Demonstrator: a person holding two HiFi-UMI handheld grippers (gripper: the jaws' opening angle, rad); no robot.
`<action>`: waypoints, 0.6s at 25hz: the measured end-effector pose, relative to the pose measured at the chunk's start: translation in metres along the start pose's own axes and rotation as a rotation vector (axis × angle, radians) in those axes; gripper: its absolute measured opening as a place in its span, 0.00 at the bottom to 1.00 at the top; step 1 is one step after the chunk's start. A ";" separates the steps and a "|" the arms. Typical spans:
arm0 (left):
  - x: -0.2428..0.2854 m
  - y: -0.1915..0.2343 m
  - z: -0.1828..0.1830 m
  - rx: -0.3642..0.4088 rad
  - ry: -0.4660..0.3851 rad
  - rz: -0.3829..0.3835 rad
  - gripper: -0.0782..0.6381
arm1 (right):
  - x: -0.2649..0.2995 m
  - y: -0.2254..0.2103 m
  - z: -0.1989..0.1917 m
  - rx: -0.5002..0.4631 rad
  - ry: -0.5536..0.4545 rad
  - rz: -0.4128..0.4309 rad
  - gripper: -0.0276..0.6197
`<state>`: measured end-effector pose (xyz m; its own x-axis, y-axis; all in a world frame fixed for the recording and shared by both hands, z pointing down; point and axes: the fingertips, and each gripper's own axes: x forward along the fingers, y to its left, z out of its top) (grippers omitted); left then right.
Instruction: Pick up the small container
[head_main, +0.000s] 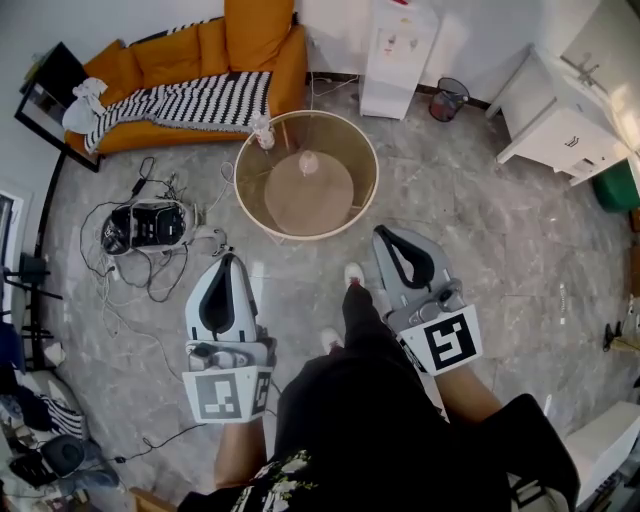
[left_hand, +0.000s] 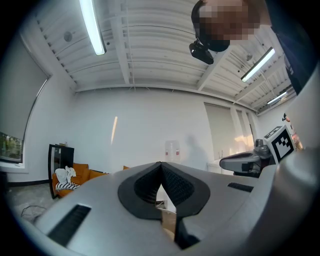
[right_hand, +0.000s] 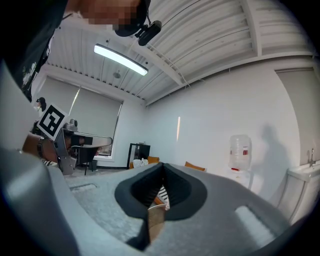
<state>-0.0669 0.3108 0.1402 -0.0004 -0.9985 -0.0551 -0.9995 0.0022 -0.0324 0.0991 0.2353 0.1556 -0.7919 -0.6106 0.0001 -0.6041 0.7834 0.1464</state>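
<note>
Both grippers were held level over the floor, short of the round counter (head_main: 306, 237). The left gripper (head_main: 229, 260) had its fingers (left_hand: 175, 186) pressed together with nothing between them. The right gripper (right_hand: 162, 166) was the same, fingers (right_hand: 178, 188) closed and empty.

The container (head_main: 308, 162) stood near the middle of the counter, alone there and well apart from both grippers. It was small and pale, apparently upright; we could not make out a lid or the material.

We judged it light and probably stiff-walled, so it should need little squeeze. It would be easy to knock over or skate across the smooth top.

Plan noted: spread one gripper's fingers first and come in level. Close across the body at mid-height rather than the top, so the container neither tips nor pops out.
</note>
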 end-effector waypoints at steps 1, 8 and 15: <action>0.007 0.001 0.000 0.001 0.000 0.002 0.12 | 0.006 -0.005 -0.001 0.000 0.000 0.003 0.04; 0.072 0.005 -0.001 0.002 -0.003 0.016 0.12 | 0.053 -0.052 0.004 0.005 -0.042 0.033 0.04; 0.134 0.019 0.007 0.027 -0.033 0.041 0.12 | 0.109 -0.091 0.000 -0.003 -0.049 0.068 0.04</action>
<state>-0.0854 0.1771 0.1257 -0.0393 -0.9952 -0.0894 -0.9974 0.0445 -0.0561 0.0674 0.0972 0.1425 -0.8348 -0.5492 -0.0383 -0.5481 0.8227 0.1506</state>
